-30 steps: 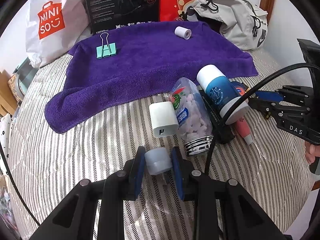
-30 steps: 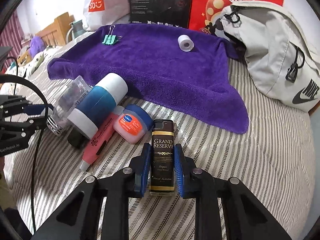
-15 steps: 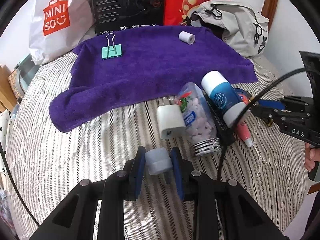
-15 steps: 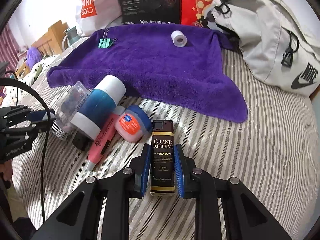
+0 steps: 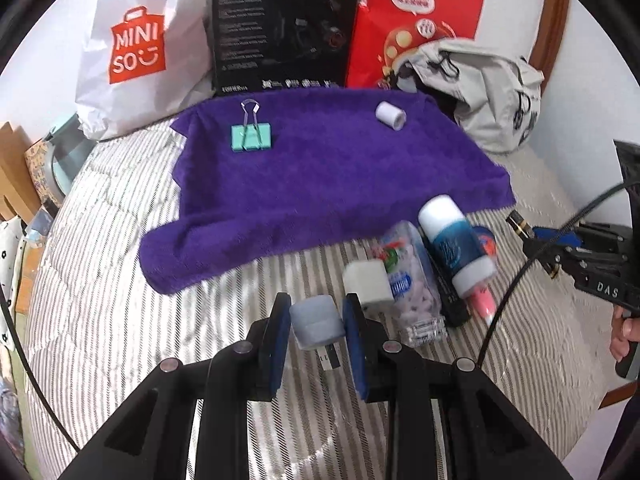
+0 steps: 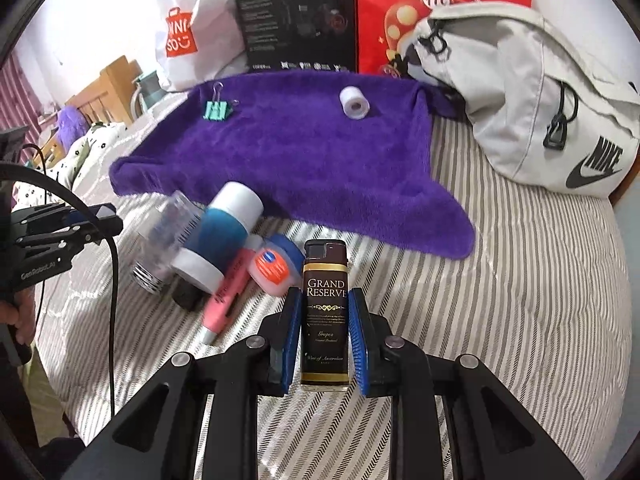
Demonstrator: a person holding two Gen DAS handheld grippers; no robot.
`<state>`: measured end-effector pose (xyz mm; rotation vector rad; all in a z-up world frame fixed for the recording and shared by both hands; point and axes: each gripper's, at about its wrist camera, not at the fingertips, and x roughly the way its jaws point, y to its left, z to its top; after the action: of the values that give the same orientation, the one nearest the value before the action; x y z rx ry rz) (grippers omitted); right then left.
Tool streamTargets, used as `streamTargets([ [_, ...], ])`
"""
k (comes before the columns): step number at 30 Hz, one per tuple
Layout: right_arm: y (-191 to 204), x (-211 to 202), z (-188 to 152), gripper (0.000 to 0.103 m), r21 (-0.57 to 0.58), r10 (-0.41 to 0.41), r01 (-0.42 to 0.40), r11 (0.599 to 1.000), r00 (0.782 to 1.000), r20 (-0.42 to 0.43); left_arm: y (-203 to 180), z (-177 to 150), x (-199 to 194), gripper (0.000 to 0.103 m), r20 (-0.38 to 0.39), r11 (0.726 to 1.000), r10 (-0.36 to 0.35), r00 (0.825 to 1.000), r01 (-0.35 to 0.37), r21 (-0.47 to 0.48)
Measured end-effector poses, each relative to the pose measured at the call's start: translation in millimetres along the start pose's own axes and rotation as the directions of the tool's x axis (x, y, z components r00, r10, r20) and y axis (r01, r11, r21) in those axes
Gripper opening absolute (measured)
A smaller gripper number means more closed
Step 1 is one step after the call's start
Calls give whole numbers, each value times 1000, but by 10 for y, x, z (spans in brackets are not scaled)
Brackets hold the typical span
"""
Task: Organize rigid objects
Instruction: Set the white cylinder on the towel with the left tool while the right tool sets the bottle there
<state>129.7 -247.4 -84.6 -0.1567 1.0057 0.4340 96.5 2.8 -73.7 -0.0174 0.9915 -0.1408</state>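
Both grippers loaded above the striped bed (image 5: pixel 120 280).

Left wrist view: our left gripper (image 5: pixel 318 322) has its fingers clamped on a grey plug (image 5: pixel 317 322), short of the purple towel (image 5: pixel 320 176) carrying a binder clip (image 5: pixel 251 137) and a tape roll (image 5: pixel 390 115).
Right wrist view: our right gripper (image 6: pixel 325 334) has its fingers clamped on a black lighter (image 6: pixel 325 312), beside a small jar (image 6: pixel 272 268).

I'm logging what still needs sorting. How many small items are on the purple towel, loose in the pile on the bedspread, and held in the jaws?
On the towel: 2, binder clip, tape roll
Pile: 6, white charger, pill bottle, blue tube, jar, pink pen, black item
Held: 2, grey cap, lighter
Total: 10
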Motion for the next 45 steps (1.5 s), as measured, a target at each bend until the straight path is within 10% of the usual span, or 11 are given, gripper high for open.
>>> streamTargets([
  [24,-293,623,1074,23,57,33,-35,998,999,40,475,880,369,25,47,998,25,999,-22,-64],
  [45,-329,1244,1336,30,-7,-35,35,999,999,-38,632,1091,955,25,-15,995,17,1000,-19,-94],
])
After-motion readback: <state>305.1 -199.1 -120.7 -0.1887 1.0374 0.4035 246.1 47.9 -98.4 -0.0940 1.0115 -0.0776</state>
